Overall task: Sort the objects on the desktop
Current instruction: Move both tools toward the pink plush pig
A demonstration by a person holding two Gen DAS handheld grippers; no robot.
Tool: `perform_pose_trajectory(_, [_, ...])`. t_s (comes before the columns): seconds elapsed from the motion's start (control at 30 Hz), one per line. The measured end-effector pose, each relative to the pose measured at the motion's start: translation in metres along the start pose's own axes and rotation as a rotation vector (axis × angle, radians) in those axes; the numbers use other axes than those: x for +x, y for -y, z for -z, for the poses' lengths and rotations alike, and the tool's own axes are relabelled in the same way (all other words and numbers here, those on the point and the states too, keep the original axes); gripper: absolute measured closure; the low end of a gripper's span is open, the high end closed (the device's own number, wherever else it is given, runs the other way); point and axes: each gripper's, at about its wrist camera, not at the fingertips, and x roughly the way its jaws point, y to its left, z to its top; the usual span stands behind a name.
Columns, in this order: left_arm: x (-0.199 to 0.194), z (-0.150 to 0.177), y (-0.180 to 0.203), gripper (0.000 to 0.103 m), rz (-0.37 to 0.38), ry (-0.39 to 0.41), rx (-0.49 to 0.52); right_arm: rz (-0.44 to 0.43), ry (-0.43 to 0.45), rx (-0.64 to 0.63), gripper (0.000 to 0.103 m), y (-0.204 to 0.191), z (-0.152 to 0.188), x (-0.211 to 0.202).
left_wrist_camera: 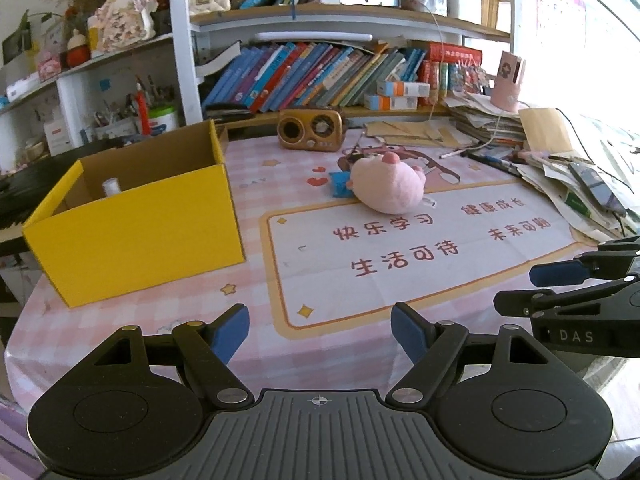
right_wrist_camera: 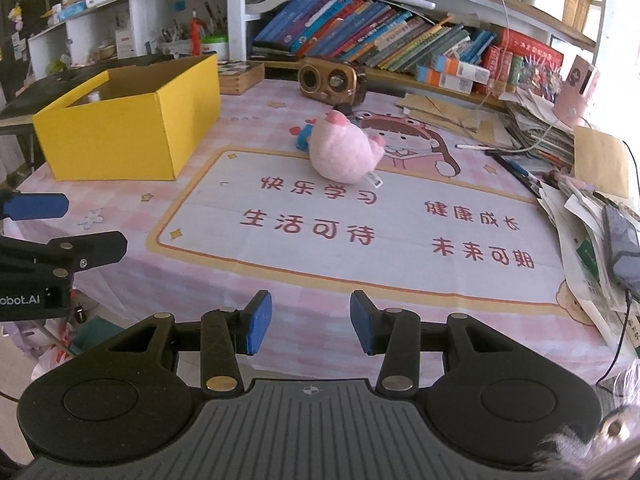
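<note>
Left claw (left_wrist_camera: 320, 334): jaws spread wide, nothing between them; held low at the bottom centre of the left view, over the near edge of the worktop (left_wrist_camera: 420, 276), likely waiting for a target.

Right claw (right_wrist_camera: 311, 324): jaws apart and bare, at the bottom centre of the right view, aimed up the mat toward the toy; probably the better placed of the two for a pick.

Pink plush toy (right_wrist_camera: 344, 150): lying on its side in mid-frame on the printed mat, well apart from both claws; soft, so likely to squash under a pinch; white tag sticking out on the near side.

Blue item (right_wrist_camera: 303, 136): partly hidden, touching the toy on its far left; kind cannot be told.

Yellow box (left_wrist_camera: 140, 232): open-topped, at centre left of the left view and upper left of the right view; seemingly the sorting bin, with a small white cylinder (left_wrist_camera: 111, 187) already standing inside.

Brown retro radio (left_wrist_camera: 311, 130): upright behind the toy, near the bookshelf (left_wrist_camera: 320, 76).

Paper stacks (right_wrist_camera: 580, 216): heaped along the right edge, a phone (right_wrist_camera: 622, 240) resting on top with its cable trailing; pens (right_wrist_camera: 512, 168) beside them.

Obstacles: none on the straight run to the toy; tall near wall of the box to be cleared from above on any drop; clutter at right crowding a wide swing.
</note>
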Motion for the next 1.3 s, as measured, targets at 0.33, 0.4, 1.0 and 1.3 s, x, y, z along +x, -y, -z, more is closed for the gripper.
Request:
perform_pose_trajectory(0.33, [0.024,-0.016,0.017,0.018,0.022,-0.018,0.012,0.013,-0.026,0.016,0.062,0.026,-0.007,0.015])
perform_pose_trajectory(0.4, [0.029,-0.019,0.022,0.018,0.025,-0.023,0.014,0.016,-0.03,0.018,0.062,0.032,-0.009,0.018])
perform_pose_trajectory(1.0, [0.087,-0.059,0.062,0.017,0.004,-0.058,0.003,-0.011,-0.055,0.012,0.062,0.097,-0.04,0.062])
perform_pose_trajectory(1.3, [0.11,-0.078,0.073,0.017,-0.028,-0.076,-0.017,-0.047,-0.042,0.003,0.062,0.123,-0.061,0.085])
